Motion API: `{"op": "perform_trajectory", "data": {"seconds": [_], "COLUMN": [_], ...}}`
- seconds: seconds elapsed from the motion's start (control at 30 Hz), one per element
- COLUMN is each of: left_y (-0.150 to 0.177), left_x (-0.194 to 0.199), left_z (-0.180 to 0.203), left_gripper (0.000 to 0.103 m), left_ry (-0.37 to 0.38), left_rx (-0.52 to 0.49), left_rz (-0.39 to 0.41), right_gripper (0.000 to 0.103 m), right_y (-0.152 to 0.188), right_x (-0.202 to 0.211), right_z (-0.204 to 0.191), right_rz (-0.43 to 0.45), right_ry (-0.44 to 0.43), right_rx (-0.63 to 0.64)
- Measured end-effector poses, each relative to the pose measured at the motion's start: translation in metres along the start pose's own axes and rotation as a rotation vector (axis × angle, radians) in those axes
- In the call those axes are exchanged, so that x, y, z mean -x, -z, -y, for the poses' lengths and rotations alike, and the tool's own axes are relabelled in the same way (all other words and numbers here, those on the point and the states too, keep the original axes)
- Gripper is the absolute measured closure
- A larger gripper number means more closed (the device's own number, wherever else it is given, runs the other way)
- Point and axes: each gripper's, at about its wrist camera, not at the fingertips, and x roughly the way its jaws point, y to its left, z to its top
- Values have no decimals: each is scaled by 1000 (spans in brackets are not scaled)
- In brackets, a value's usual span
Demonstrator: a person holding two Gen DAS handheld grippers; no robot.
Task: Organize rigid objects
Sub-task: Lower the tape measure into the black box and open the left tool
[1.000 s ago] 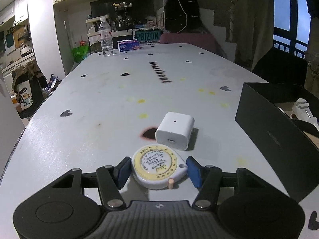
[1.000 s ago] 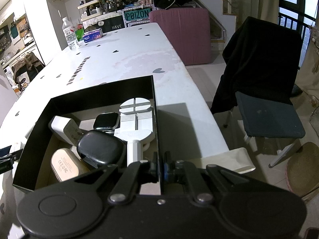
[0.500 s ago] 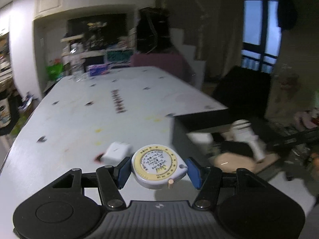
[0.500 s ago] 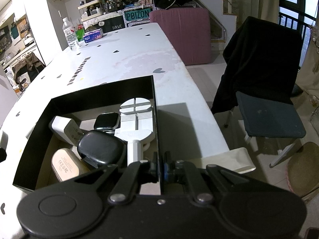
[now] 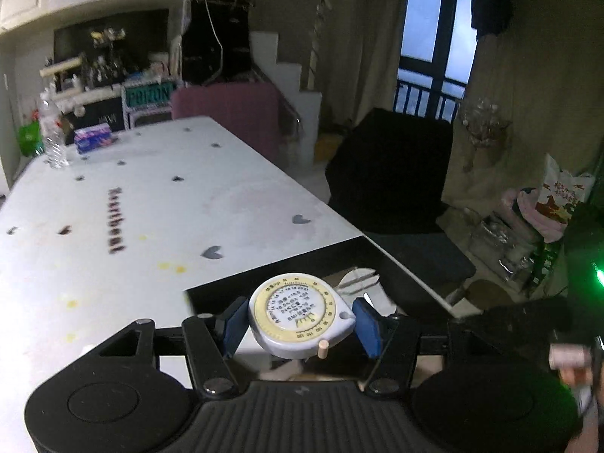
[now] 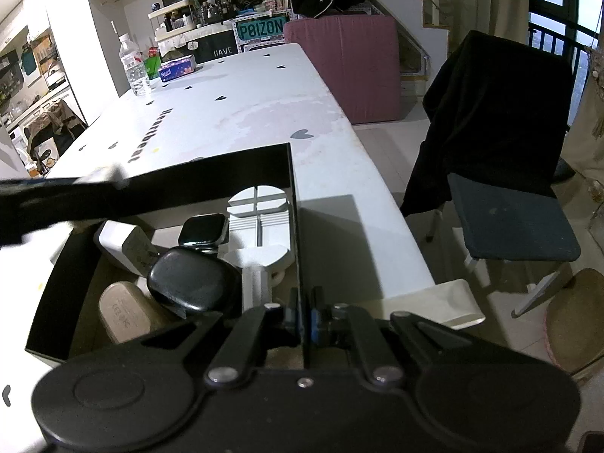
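1. Carrying the tape measure (image 5: 300, 315) between the blue pads (image 5: 365, 326) of your left gripper (image 5: 298, 324), you have it clamped by its sides at lower centre of the left wrist view, above the near wall of the black box (image 5: 271, 275).
2. Your right gripper (image 6: 304, 321), at lower centre of the right wrist view, is clenched on the thin right wall of the box (image 6: 294, 204) — pinning it to the table (image 6: 245, 105).
3. Judged risk: the round, smooth casing gives the pads little to bite on, so a jolt could let it twist out before it is over open floor.
4. Judged risk: the box is crowded, so a drop from height could knock the tape measure onto the smartwatch (image 6: 204, 229) face or bounce it off the black case (image 6: 194, 283).
5. Judged risk: easing your right grip early could let the light box slide as the left gripper crosses its wall.
6. Count in the box: one white charger (image 6: 126, 245), one smartwatch, one black case, one beige case (image 6: 124, 313), one white slotted tool (image 6: 260, 234) — five things.
7. Count elsewhere: one tape measure held, one water bottle (image 6: 134, 68) and one tissue pack (image 6: 177, 69) at upper left of the right wrist view.
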Motion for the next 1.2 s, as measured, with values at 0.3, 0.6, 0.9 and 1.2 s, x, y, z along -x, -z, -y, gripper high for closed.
{"op": "perform_trajectory", "data": {"seconds": [0.3,0.6,0.9,1.2], "left_y": [-12,-10,-12,-4], "left_x": [-56,-67,-48,-21], "left_z": [10,-1,4,17], "left_gripper": [43,15,15,11], "left_ry": [-60,-122,-88,-62], "left_rx": [-10,47,35,22], "left_rz": [-91,-117,-143,-142], "right_gripper": [98,98,97,97], "right_y": [0,0,0,0], "right_x": [1,1,1,1], "right_z": [-1,0,0,1], "right_rz": [1,1,1,1], "right_ry": [-4,-5,-5,-6], "right_rx": [-1,-2,-2,-3]}}
